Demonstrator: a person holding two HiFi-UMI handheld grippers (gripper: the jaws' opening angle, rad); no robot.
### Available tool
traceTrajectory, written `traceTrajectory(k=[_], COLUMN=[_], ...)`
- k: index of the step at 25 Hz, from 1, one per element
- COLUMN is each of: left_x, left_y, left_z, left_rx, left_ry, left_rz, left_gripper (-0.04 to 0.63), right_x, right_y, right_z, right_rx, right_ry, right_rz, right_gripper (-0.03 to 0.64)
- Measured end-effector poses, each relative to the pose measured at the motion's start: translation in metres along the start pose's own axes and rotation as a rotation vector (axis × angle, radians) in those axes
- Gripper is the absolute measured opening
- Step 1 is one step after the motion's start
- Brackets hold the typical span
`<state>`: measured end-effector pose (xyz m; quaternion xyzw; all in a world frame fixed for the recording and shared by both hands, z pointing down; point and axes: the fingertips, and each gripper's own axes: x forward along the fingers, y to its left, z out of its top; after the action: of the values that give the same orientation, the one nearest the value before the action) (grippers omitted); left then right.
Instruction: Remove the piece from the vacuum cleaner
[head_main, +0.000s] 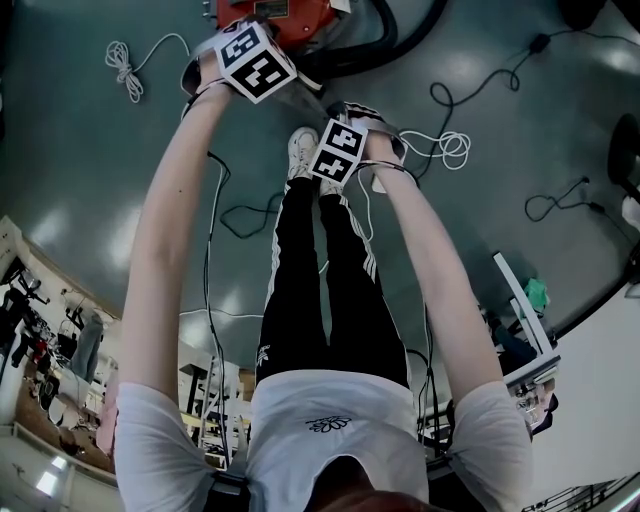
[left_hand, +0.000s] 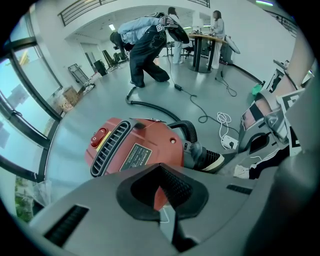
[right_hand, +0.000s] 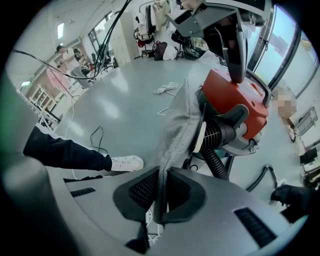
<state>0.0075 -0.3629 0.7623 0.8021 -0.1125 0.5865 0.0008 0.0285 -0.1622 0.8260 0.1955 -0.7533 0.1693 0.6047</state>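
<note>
The red vacuum cleaner (left_hand: 140, 147) stands on the floor just ahead of me, with a black ribbed hose (right_hand: 217, 160) plugged into its front. A grey cloth piece (right_hand: 180, 120) hangs from the white collar by the hose socket and runs down between the pads of my right gripper (right_hand: 160, 200), which is shut on it. My left gripper (right_hand: 237, 70) points down at the top of the vacuum cleaner (right_hand: 240, 97) with its jaws together and nothing between them. In the head view both marker cubes sit near the vacuum cleaner (head_main: 270, 18).
A white coiled cord (head_main: 122, 65), a white cable (head_main: 450, 148) and black cables (head_main: 560, 205) lie on the grey floor. My white shoe (right_hand: 125, 162) is close to the right gripper. Other people (left_hand: 150, 40) and a table stand far behind the vacuum cleaner.
</note>
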Motion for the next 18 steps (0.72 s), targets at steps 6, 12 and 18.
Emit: traceTrajectory(k=[6, 12, 18], left_x=[-0.001, 0.0, 0.003], left_y=[0.001, 0.003, 0.003], left_z=[0.0, 0.0, 0.001], left_rx=[-0.013, -0.006, -0.019], left_ry=[-0.01, 0.006, -0.011], left_rz=[0.003, -0.009, 0.014], left_gripper=[0.0, 0.0, 0.0], right_x=[-0.001, 0.0, 0.015], right_y=[-0.001, 0.003, 0.094], right_z=[0.0, 0.005, -0.028], right_rx=[-0.039, -0.061, -0.266], right_ry=[0.0, -0.002, 0.068], right_rz=[-0.005, 0.004, 0.17], right_gripper=[0.021, 0.021, 0.021])
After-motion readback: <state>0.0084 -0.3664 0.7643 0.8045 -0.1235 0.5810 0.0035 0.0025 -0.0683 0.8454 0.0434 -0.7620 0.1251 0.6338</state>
